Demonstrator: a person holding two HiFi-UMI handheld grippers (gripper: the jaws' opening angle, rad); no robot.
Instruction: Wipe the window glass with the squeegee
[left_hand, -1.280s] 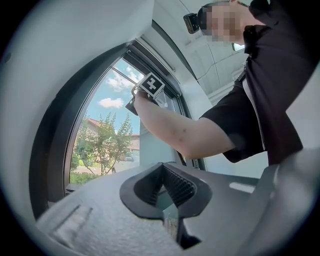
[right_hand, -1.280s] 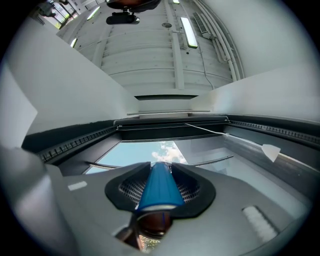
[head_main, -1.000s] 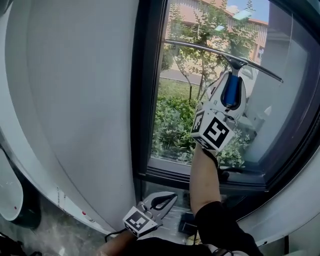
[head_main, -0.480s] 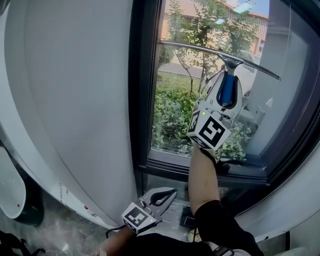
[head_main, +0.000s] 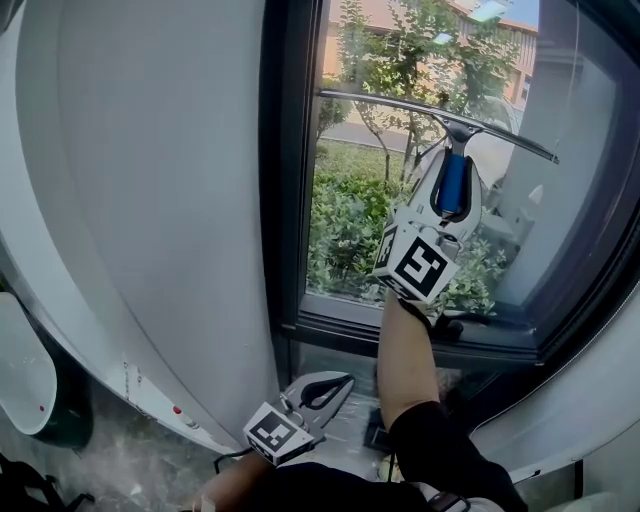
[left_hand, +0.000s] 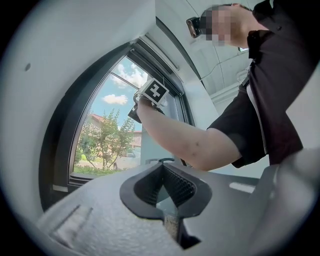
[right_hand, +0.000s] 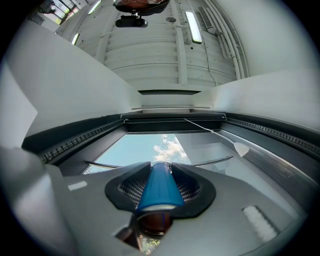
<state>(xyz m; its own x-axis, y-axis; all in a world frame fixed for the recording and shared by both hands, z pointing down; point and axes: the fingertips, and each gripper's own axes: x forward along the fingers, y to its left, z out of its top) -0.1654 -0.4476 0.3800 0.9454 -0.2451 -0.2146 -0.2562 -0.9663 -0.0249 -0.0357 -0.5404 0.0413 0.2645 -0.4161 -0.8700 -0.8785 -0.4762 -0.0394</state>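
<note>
The squeegee's long blade (head_main: 437, 122) lies slanted across the window glass (head_main: 350, 210), with its blue handle (head_main: 455, 185) pointing down. My right gripper (head_main: 452, 195) is shut on that handle, and the arm reaches up from below. In the right gripper view the blue handle (right_hand: 159, 187) sits between the jaws of the right gripper (right_hand: 161, 169), and the blade (right_hand: 102, 164) shows beyond against the sky. My left gripper (head_main: 338, 384) hangs low beneath the sill, shut and empty. The left gripper (left_hand: 161, 169) looks up at the window and the raised arm.
A dark window frame (head_main: 285, 200) borders the glass on the left, with a sill (head_main: 400, 335) below. A pale wall panel (head_main: 150, 200) fills the left side. Trees and bushes (head_main: 345, 240) lie outside. A thin cord with a pull (right_hand: 240, 148) hangs at the right of the glass.
The right gripper and squeegee have slid a little way down the glass. The left gripper has stayed where it was.
</note>
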